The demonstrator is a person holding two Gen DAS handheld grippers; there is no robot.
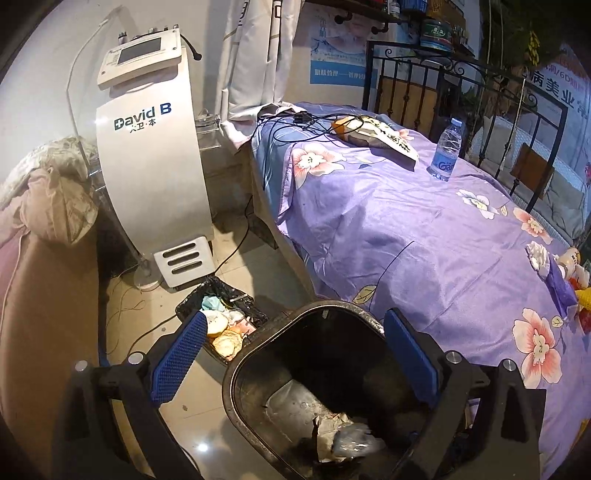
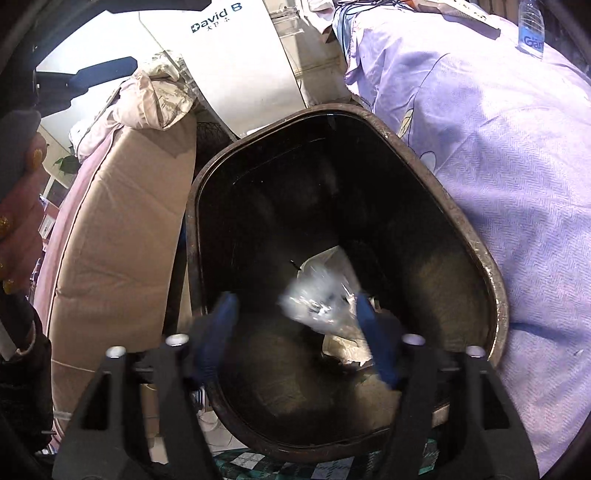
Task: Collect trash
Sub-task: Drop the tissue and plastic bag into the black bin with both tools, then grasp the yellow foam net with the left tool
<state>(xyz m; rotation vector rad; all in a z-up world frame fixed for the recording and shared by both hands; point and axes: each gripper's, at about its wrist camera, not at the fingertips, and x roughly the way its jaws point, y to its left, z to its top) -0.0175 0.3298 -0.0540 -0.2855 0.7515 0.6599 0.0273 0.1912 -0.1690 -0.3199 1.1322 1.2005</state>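
Observation:
A black trash bin [image 1: 236,373] [image 2: 476,240] stands on the floor beside the purple bed. Crumpled paper and a clear plastic piece [image 1: 354,439] lie in it. My left gripper [image 1: 295,332] is open and empty above the bin's rim. My right gripper [image 2: 295,306] is open over the bin's mouth, its fingers blurred. A blurred clear plastic piece [image 2: 317,302] shows between its fingers, over the bin's inside; I cannot tell whether it touches them. A plastic water bottle [image 1: 447,151] [image 2: 532,26] stands on the bed.
A purple floral sheet [image 1: 406,229] covers the bed. On it lie a paper bag [image 1: 373,136], cables and toys [image 1: 561,273]. A small lined bin [image 1: 221,325] with scraps stands on the floor. A white machine [image 1: 155,166] and a beige cushion [image 2: 122,229] stand left.

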